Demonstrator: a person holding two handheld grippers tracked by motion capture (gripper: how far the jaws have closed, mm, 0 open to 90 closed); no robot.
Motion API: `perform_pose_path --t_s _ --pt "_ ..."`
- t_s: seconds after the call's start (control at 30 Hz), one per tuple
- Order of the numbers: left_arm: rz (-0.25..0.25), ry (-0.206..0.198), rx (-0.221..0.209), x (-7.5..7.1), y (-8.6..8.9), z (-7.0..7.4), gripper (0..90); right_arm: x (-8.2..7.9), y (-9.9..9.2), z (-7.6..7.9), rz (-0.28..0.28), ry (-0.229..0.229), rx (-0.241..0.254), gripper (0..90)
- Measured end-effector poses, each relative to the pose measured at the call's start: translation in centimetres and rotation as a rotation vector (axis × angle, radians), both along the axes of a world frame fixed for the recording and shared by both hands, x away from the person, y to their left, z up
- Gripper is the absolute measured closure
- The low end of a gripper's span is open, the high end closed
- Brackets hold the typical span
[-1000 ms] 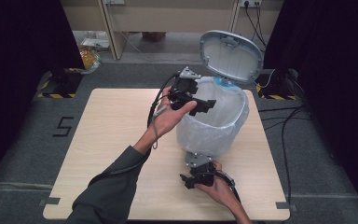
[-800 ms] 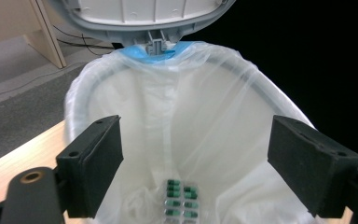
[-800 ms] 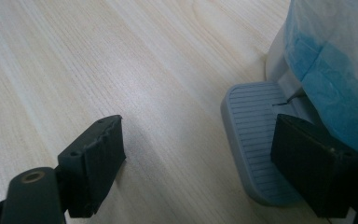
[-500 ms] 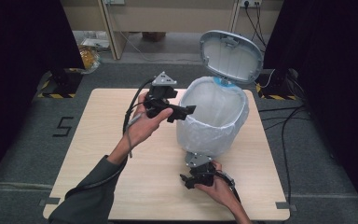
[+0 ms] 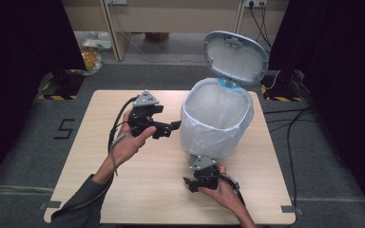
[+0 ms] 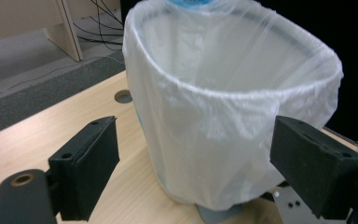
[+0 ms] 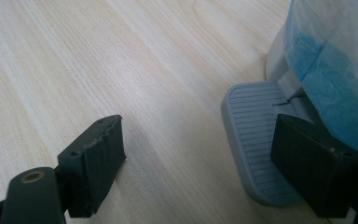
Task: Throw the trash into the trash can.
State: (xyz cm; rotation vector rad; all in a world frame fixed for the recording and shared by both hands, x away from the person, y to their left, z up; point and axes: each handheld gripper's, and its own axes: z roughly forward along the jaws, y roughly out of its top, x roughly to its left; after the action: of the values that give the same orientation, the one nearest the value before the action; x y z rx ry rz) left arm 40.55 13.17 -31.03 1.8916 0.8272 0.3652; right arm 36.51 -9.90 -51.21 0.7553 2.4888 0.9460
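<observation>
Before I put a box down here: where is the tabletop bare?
The table's whole left side is bare, from its left edge to the left tool. The strip along the near edge, left of the right tool, is free too. It is crowded on the right: the lined bin stands there, with its pedal beside the right tool.

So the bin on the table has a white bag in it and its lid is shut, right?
Not quite. The bin stands on the table with a white bag lining it, but its lid is up, tilted back behind the rim, as the high view shows.
</observation>
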Motion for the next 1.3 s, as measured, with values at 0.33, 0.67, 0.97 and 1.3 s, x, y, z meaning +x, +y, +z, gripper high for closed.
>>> perform_pose_path --t_s 0.33,0.67,0.97,1.3 --pt "0.026 0.008 -0.004 -1.4 1.7 -3.8 14.7 0.0 0.0 0.0 0.0 0.0 0.001 17.5" --pt "0.046 0.001 0.014 -2.9 2.2 -7.2 14.7 0.0 -0.1 0.0 0.007 -0.005 -0.002 17.5" --pt "0.091 0.074 0.054 -3.2 2.7 -13.2 14.7 0.0 -0.1 0.0 0.007 0.0 0.001 17.4" --pt "0.117 0.095 0.116 -3.8 3.1 -17.0 14.8 0.0 -0.1 0.0 0.003 0.001 0.001 17.4"
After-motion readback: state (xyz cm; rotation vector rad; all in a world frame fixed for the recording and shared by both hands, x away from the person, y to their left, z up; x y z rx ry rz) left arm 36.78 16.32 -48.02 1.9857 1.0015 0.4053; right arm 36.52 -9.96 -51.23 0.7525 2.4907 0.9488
